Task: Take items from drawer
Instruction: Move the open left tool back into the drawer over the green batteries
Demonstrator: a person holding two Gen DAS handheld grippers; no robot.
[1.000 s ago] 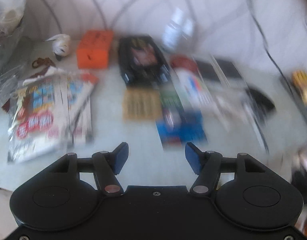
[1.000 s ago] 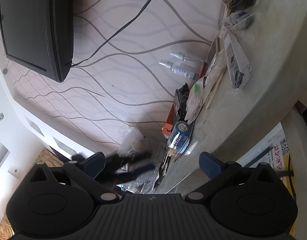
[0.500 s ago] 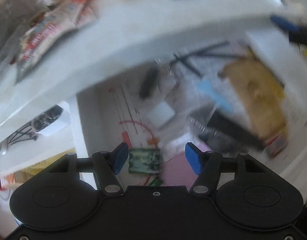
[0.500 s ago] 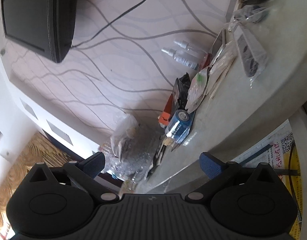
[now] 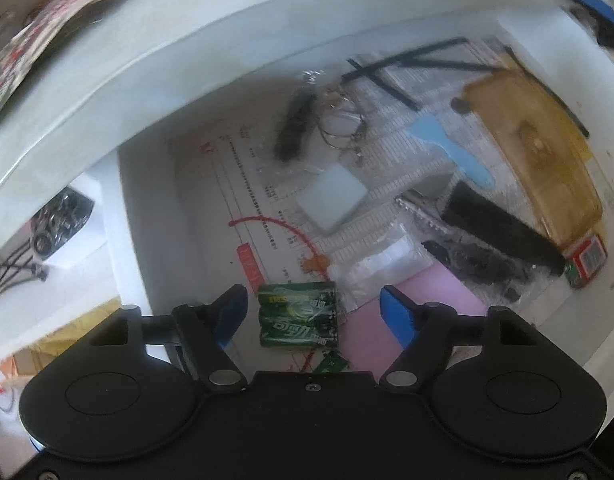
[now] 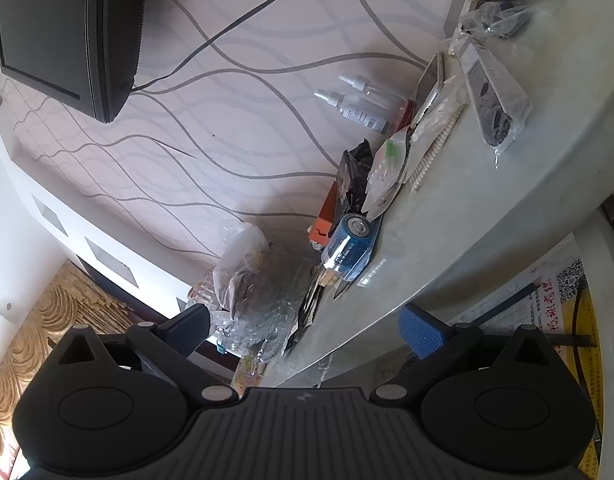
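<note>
Centring our opening left gripper (image 5: 313, 314) over the green battery pack (image 5: 298, 314) in the drawer (image 5: 135, 216), pads not yet touching; right gripper (image 6: 303, 330) open, idle.

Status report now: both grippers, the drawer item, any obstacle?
Left gripper opening over green battery pack in drawer, not touching. Right gripper open, empty. Clear plastic bag touches pack.

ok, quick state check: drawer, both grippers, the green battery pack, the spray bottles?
drawer: open, cluttered with items.
left gripper: pointing down into the drawer, jaws opening, nothing gripped.
green battery pack: lying flat between the left fingertips, pads not touching it.
right gripper: open, empty, at the countertop edge.
spray bottles: capped, standing on the countertop by the wall.
</note>
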